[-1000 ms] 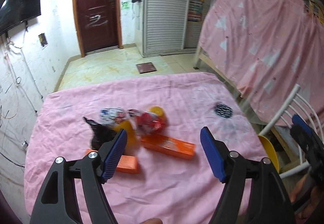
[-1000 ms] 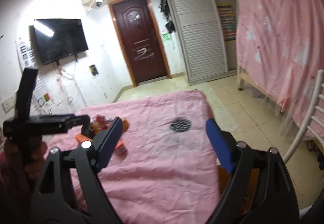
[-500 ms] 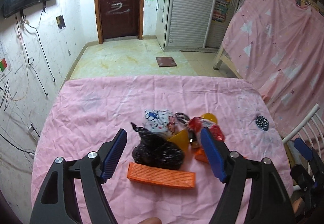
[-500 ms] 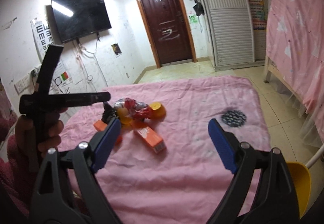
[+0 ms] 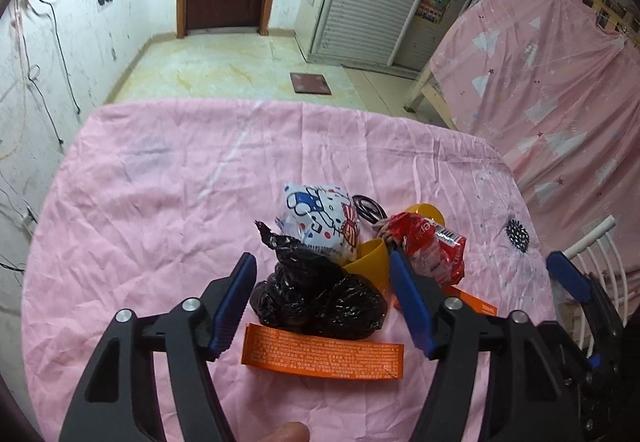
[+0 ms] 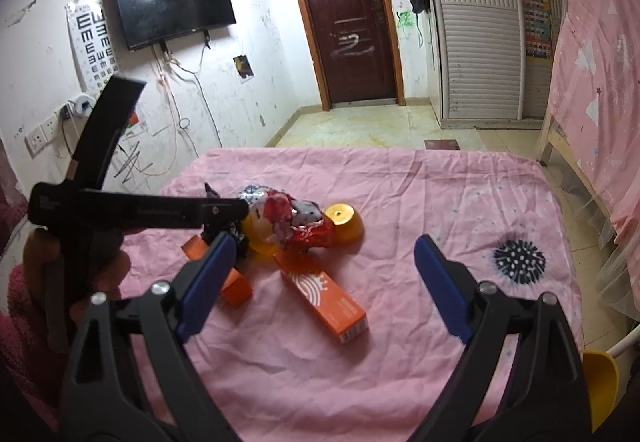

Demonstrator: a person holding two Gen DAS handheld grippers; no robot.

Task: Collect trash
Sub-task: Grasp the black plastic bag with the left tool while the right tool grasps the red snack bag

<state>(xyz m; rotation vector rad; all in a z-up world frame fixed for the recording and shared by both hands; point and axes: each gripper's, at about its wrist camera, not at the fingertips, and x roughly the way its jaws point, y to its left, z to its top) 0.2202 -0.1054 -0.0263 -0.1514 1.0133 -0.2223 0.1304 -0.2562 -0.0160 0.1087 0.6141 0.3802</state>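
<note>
A heap of trash lies on the pink tablecloth [image 5: 160, 202]. It holds a knotted black plastic bag [image 5: 316, 294], a cartoon-print wrapper [image 5: 320, 218], a red wrapper [image 5: 432, 246], two yellow cups [image 5: 370, 262] and two orange boxes [image 5: 320, 356]. My left gripper [image 5: 322, 302] hangs over the black bag. Its jaws are closing with the bag between them, and the pads do not visibly press it. My right gripper [image 6: 324, 282] is opening wide above the long orange box [image 6: 324, 294], with nothing gripped. The left gripper's body [image 6: 140, 208] shows at the left of the right wrist view.
A black spotted mark [image 6: 519, 260] sits on the cloth at the right. A white chair [image 5: 596, 242] and something yellow [image 6: 600, 382] stand past the table's right edge. A pink curtained bed [image 5: 560, 82] is on the right, with the door [image 6: 348, 22] beyond the table.
My left gripper came down and forward over the black bag, and its jaws narrowed around it. My right gripper swung left toward the heap, and its jaws spread wider.
</note>
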